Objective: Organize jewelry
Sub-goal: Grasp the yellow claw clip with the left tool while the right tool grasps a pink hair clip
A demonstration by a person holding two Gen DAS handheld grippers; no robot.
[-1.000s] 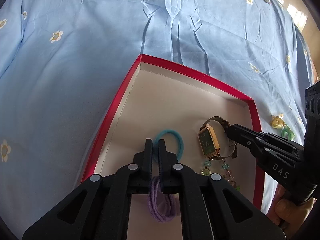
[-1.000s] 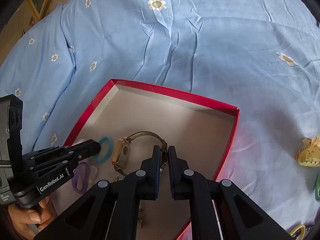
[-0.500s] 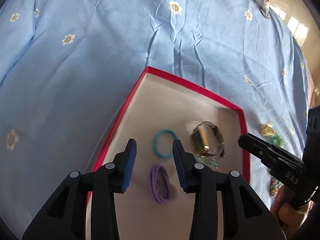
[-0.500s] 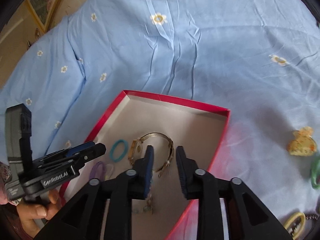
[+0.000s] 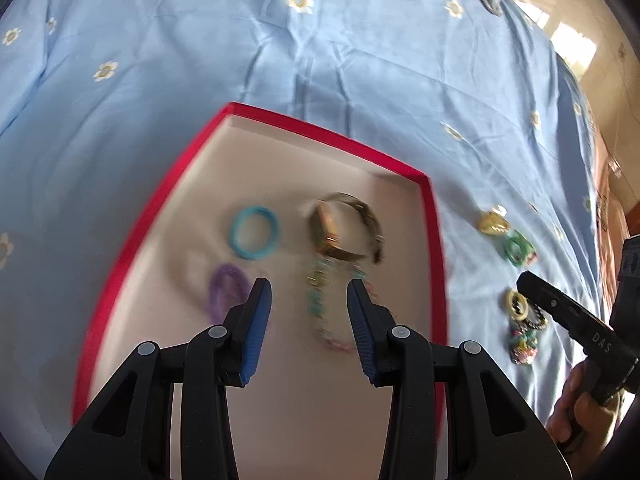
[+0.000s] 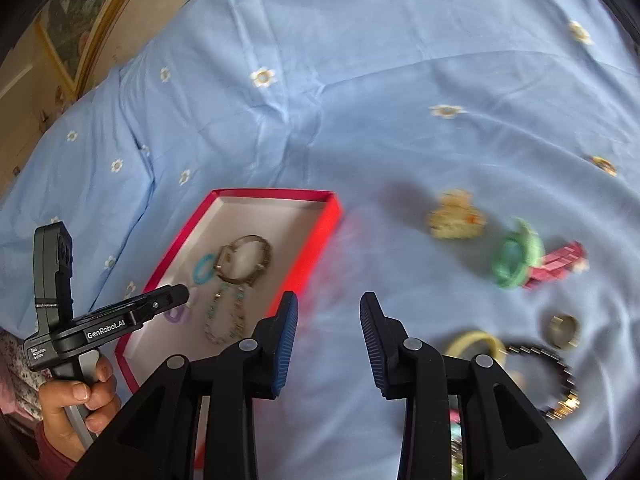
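Observation:
A red box [image 5: 132, 240] lies on the blue bedsheet, holding a teal hair tie [image 5: 233, 236], a purple hair tie [image 5: 224, 288], a gold watch [image 5: 324, 232] and a beaded bracelet [image 5: 318, 304]. My left gripper [image 5: 308, 284] hovers open above the box's near half with nothing between its fingers. My right gripper [image 6: 328, 296] is over bare sheet just right of the box [image 6: 320, 236]; its jaws are opening and hold nothing. To its right lie a yellow claw clip [image 6: 454, 220], a green clip [image 6: 514, 258] and a pink clip [image 6: 558, 264].
Near the right gripper's right finger lie a pale bangle [image 6: 476, 342], a metal ring [image 6: 564, 330] and a black chain bracelet [image 6: 560, 376]. A hand [image 6: 80, 396] holds the left gripper's handle. A framed picture [image 6: 76, 28] stands beyond the bed at upper left.
Both grippers opened, letting go of the purple hair tie and the watch in the box. Both pulled back; the right one swung right, out over the sheet towards the loose items.

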